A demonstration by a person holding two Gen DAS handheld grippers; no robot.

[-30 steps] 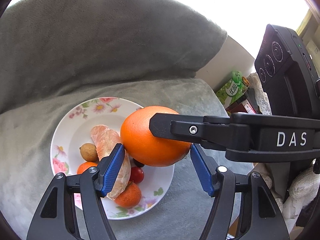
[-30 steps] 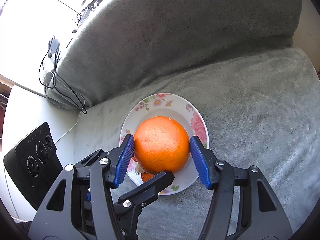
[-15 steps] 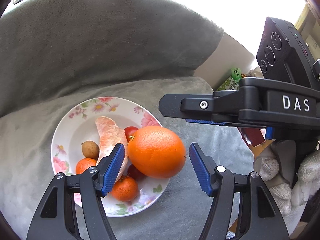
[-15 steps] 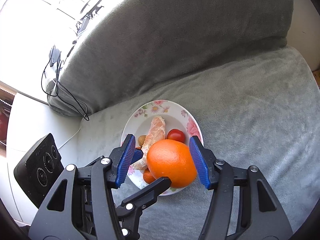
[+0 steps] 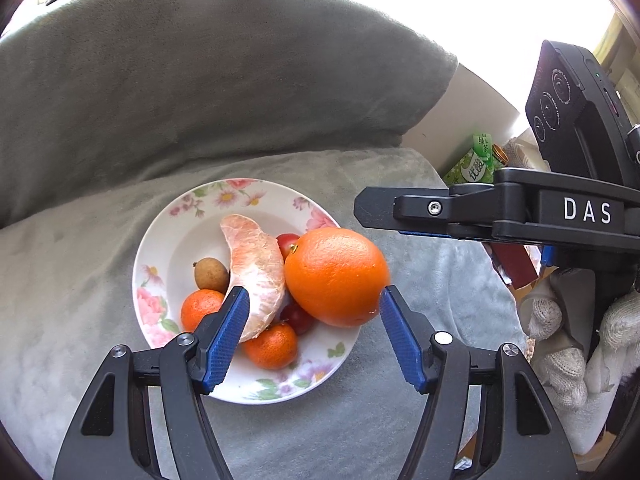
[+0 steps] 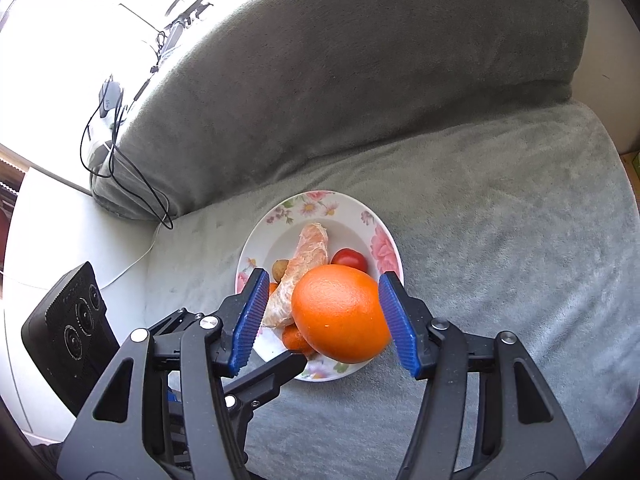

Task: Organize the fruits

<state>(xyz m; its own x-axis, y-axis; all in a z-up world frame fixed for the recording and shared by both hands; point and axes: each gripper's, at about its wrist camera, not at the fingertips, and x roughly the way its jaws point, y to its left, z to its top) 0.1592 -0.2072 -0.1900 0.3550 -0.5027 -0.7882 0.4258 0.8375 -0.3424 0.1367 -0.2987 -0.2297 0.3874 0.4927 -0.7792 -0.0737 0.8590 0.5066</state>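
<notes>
A large orange (image 5: 336, 276) (image 6: 340, 316) rests on the right side of a flowered plate (image 5: 192, 208) (image 6: 348, 208), leaning on smaller fruit. The plate also holds a peeled pomelo segment (image 5: 256, 264), a brown longan (image 5: 210, 274), two small tangerines (image 5: 198, 308) and cherry tomatoes (image 6: 349, 259). My right gripper (image 5: 372, 216) (image 6: 323, 280) hangs open just above the orange, apart from it. My left gripper (image 5: 314, 294) hovers over the plate's near edge. Its jaws are opening, with nothing pressed between the pads.
The plate sits on a grey plush sofa seat (image 6: 500, 220) below a thick backrest (image 5: 200, 80). A green drink carton (image 5: 474, 164) stands beyond the right end of the sofa. Black cables (image 6: 120, 152) hang at its other end. A gloved hand (image 5: 560, 344) grips the right tool.
The right gripper let go of the large orange and lifted away from it. The orange dropped onto the plate's right side, uncovering the fruit beneath. The left gripper stayed put.
</notes>
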